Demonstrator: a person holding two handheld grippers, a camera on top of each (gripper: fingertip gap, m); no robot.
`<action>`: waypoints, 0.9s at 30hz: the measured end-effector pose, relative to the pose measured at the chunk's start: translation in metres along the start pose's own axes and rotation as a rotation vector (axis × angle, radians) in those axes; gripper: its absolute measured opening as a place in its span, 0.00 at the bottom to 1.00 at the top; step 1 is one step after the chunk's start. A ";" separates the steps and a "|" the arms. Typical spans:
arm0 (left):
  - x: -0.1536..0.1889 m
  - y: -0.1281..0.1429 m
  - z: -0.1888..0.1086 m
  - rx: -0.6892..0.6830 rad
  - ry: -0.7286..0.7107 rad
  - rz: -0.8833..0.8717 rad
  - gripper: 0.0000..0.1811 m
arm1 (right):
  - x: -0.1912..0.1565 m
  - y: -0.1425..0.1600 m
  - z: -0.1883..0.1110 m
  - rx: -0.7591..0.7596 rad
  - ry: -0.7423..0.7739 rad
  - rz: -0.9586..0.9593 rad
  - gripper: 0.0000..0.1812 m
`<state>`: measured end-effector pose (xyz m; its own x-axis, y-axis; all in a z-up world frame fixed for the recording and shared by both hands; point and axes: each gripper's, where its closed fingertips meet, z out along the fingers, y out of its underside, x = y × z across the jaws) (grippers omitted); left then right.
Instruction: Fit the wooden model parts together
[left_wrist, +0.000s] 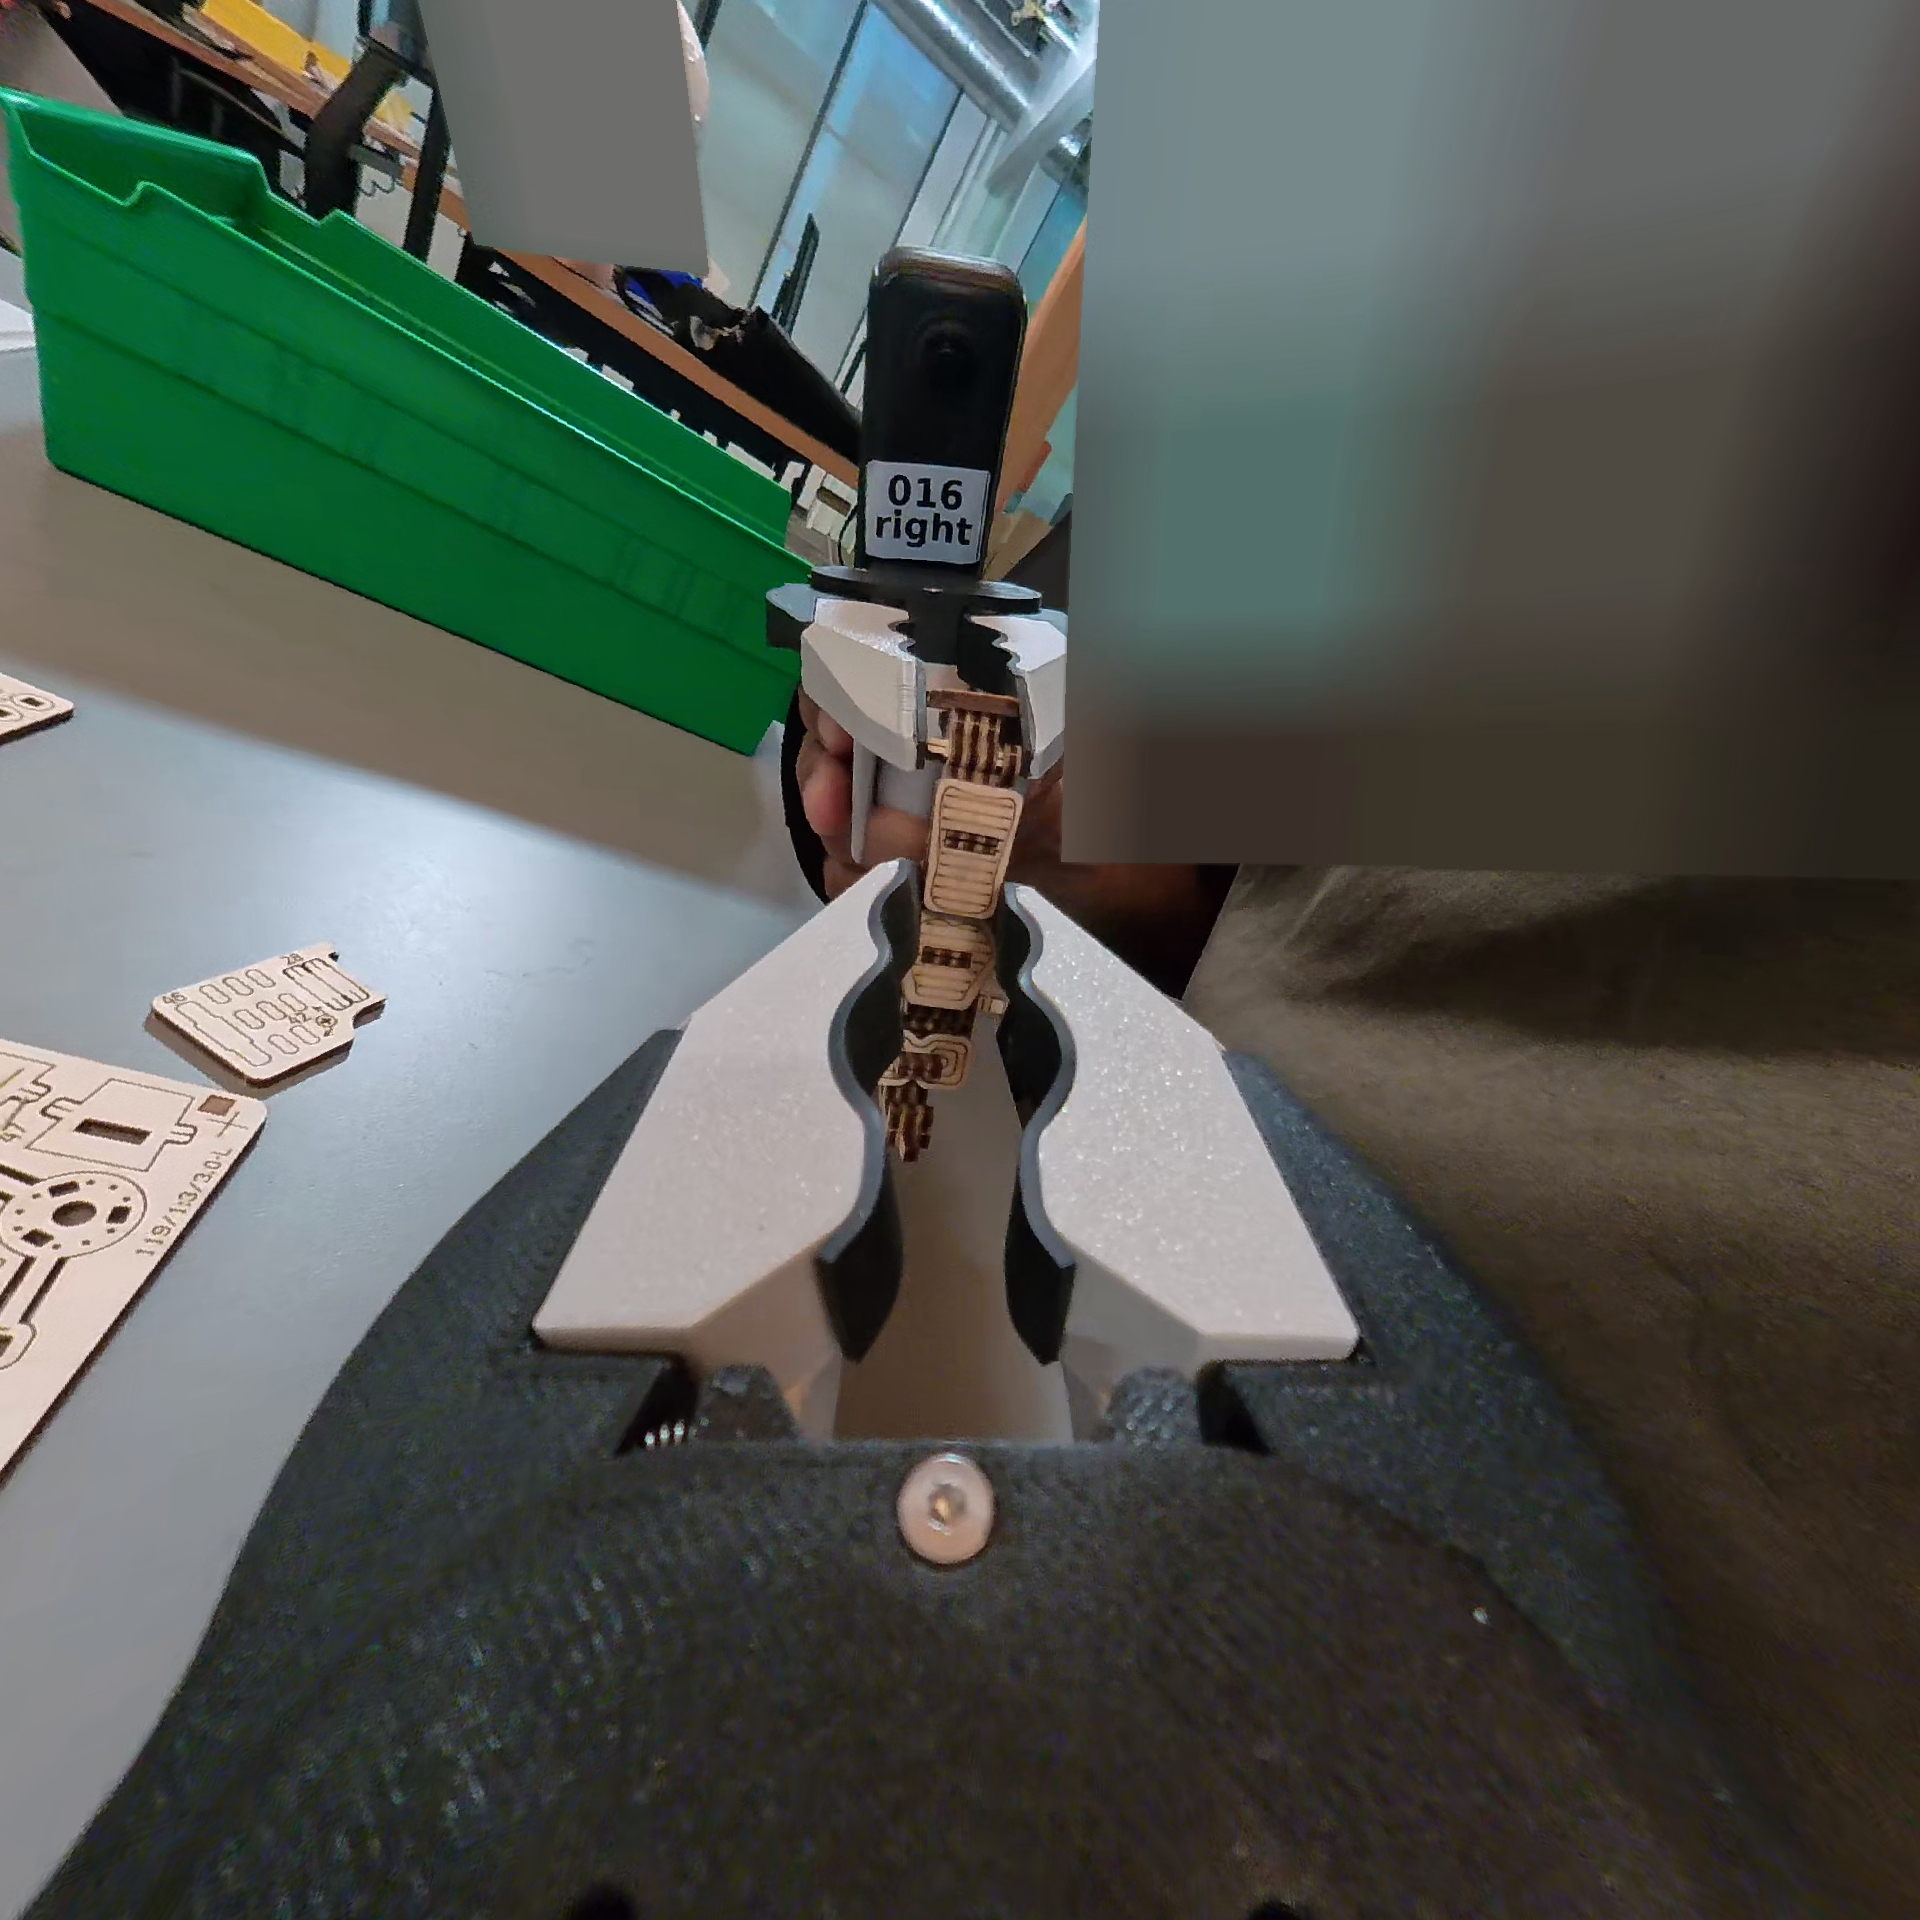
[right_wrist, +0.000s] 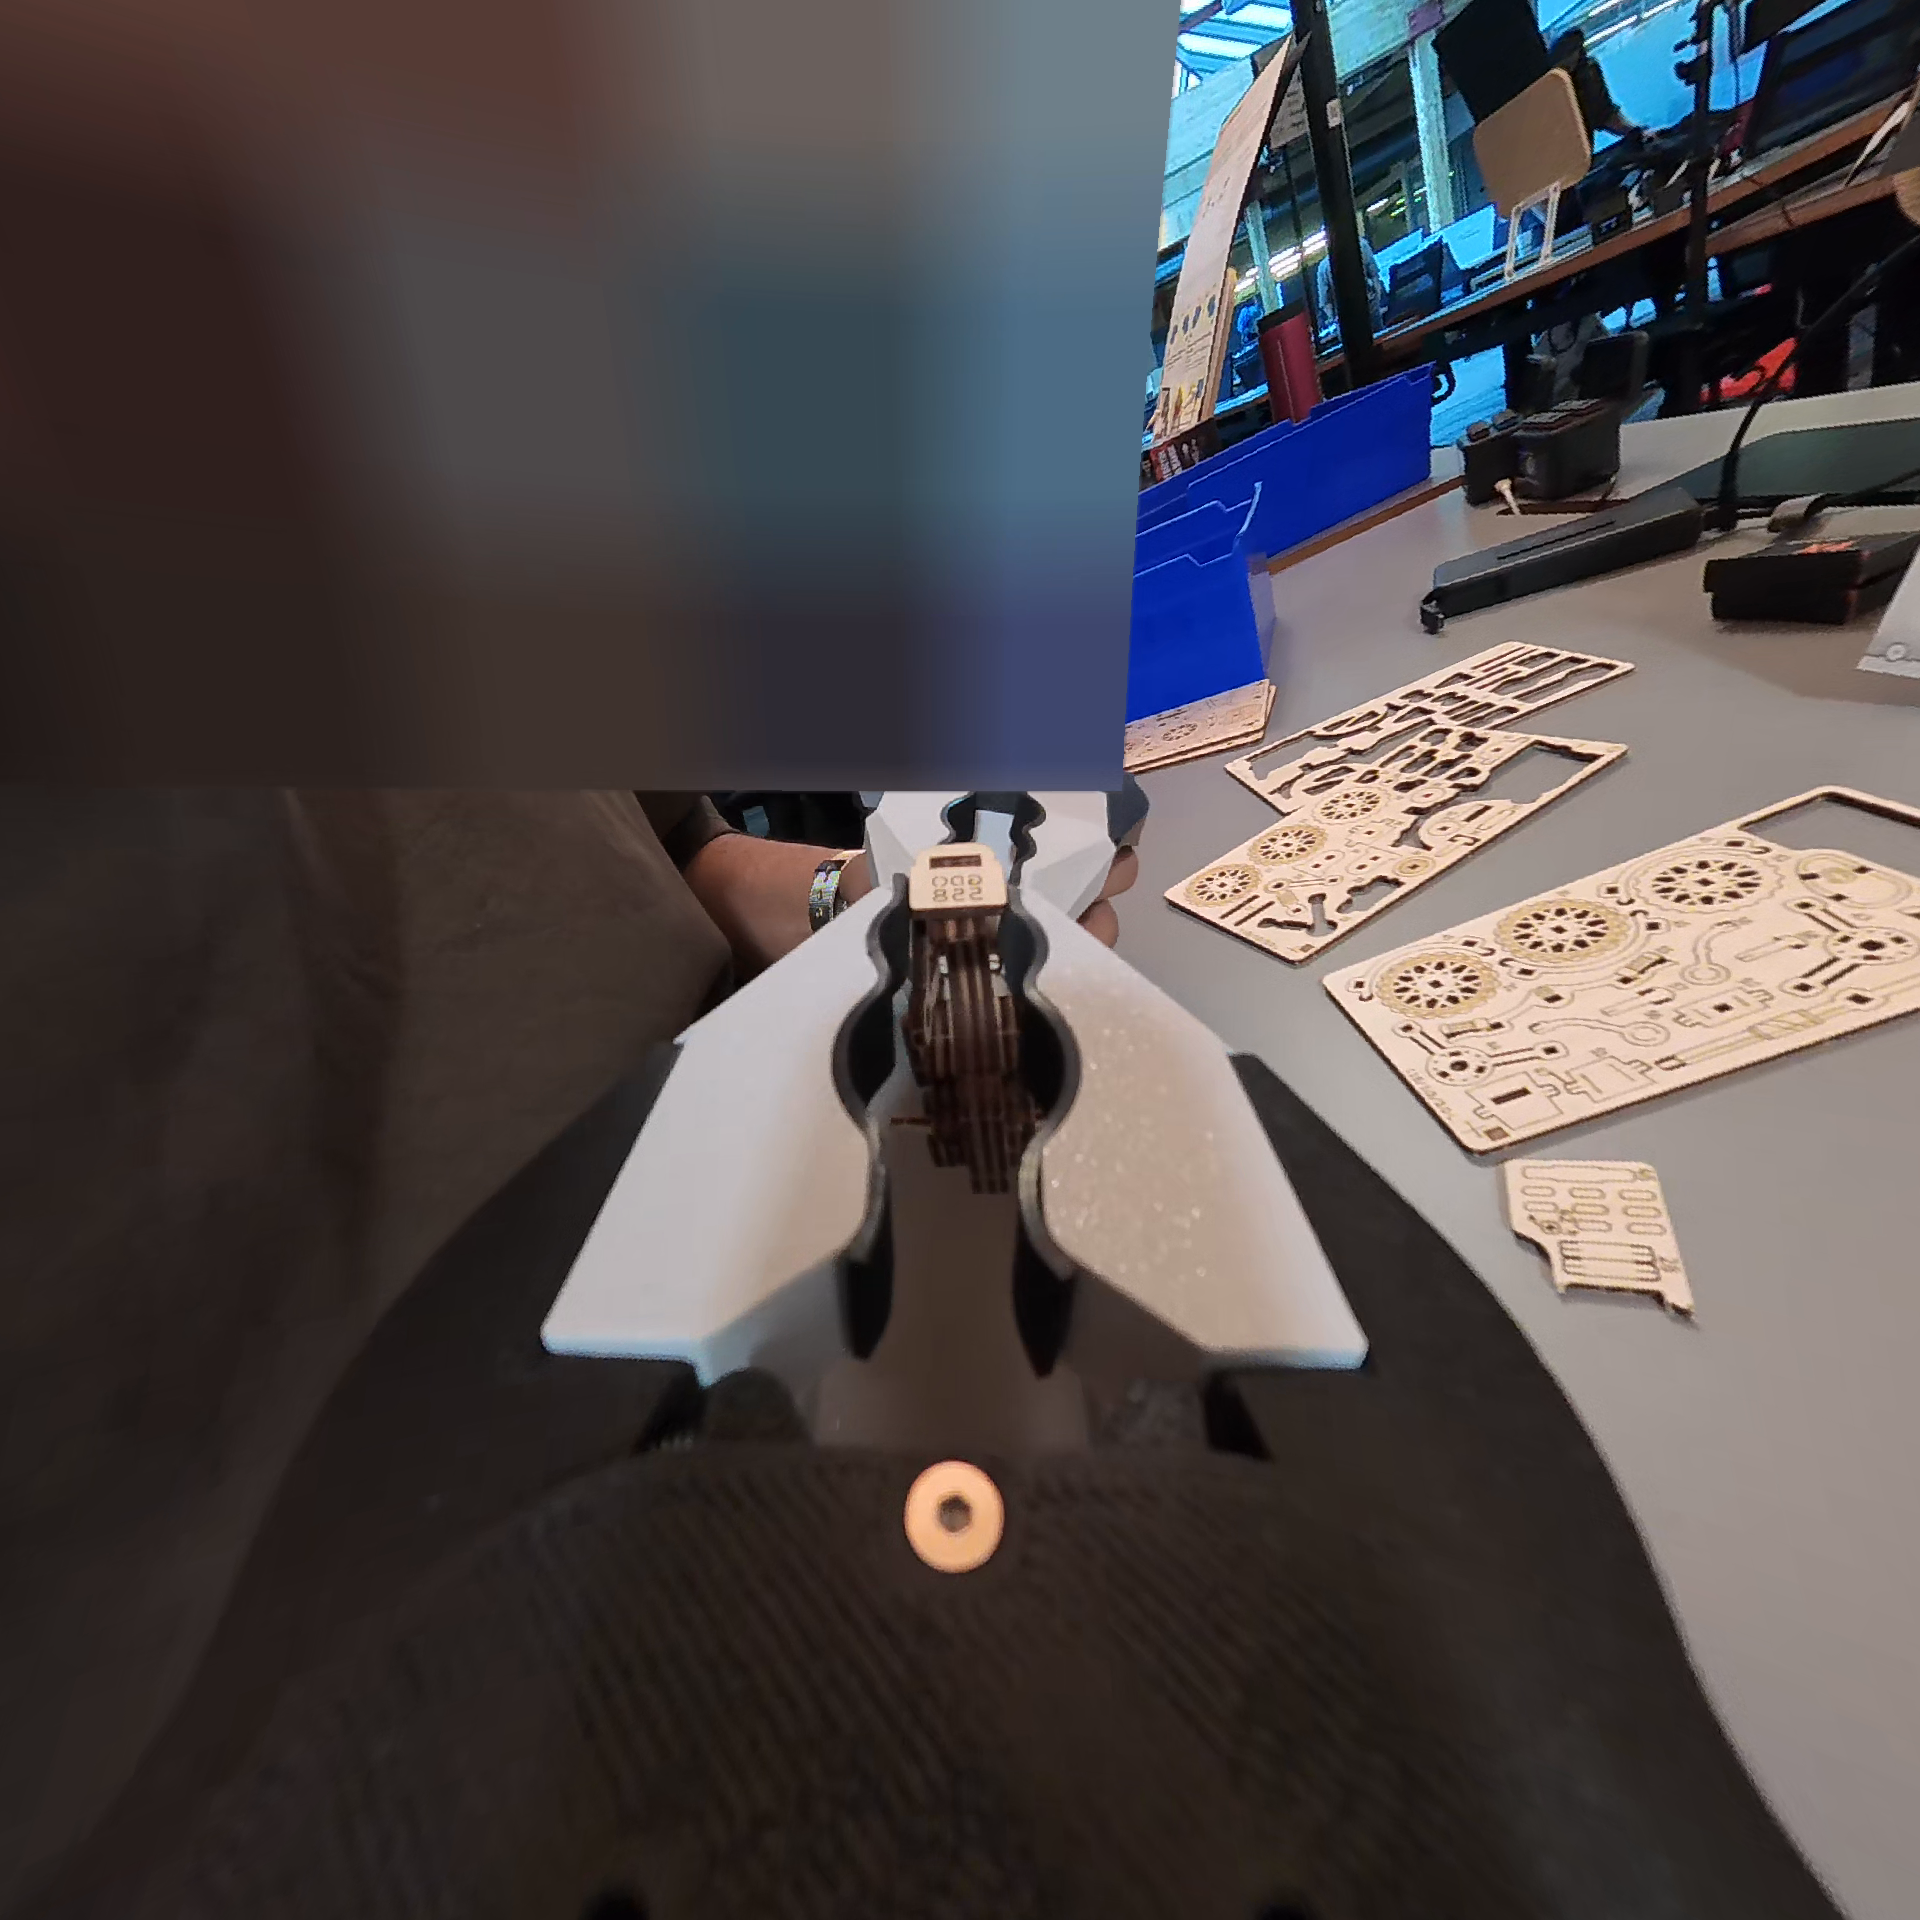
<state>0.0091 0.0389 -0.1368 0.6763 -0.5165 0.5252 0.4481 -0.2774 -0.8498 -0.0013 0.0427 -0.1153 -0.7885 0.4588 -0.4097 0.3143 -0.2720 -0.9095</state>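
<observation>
A small wooden model assembly (left_wrist: 964, 862), made of stacked dark-edged plywood layers with pale engraved plates, spans between the two grippers, above the person's lap. My left gripper (left_wrist: 954, 896) is shut on its near end. My right gripper (left_wrist: 966, 727) faces it from beyond and is shut on the far end. In the right wrist view, my right gripper (right_wrist: 956, 906) clamps the layered wooden assembly (right_wrist: 961, 1049), with a pale plate at its tip. The left gripper's white fingertips (right_wrist: 1049, 862) show just behind that plate, with a hand holding that gripper.
A green bin (left_wrist: 364, 447) stands on the grey table (left_wrist: 468, 831) at the left. A small cut wooden piece (left_wrist: 268, 1013) and a part sheet (left_wrist: 94, 1195) lie nearby. Several punched plywood sheets (right_wrist: 1642, 997) and a small piece (right_wrist: 1595, 1231) lie right of a blue bin (right_wrist: 1247, 582).
</observation>
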 end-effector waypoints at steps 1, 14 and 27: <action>0.000 0.000 0.000 0.001 -0.001 0.000 0.07 | 0.000 0.000 0.000 0.001 0.000 0.000 0.09; 0.002 0.001 0.001 -0.010 0.029 -0.049 0.07 | -0.002 0.001 -0.002 -0.018 -0.023 0.023 0.09; 0.000 0.010 0.003 -0.073 0.018 -0.064 0.07 | -0.002 0.006 -0.011 -0.087 -0.031 0.000 0.08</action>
<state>0.0152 0.0387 -0.1458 0.6364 -0.5104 0.5783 0.4457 -0.3686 -0.8158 0.0078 0.0493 -0.1211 -0.8040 0.4322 -0.4083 0.3577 -0.1969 -0.9128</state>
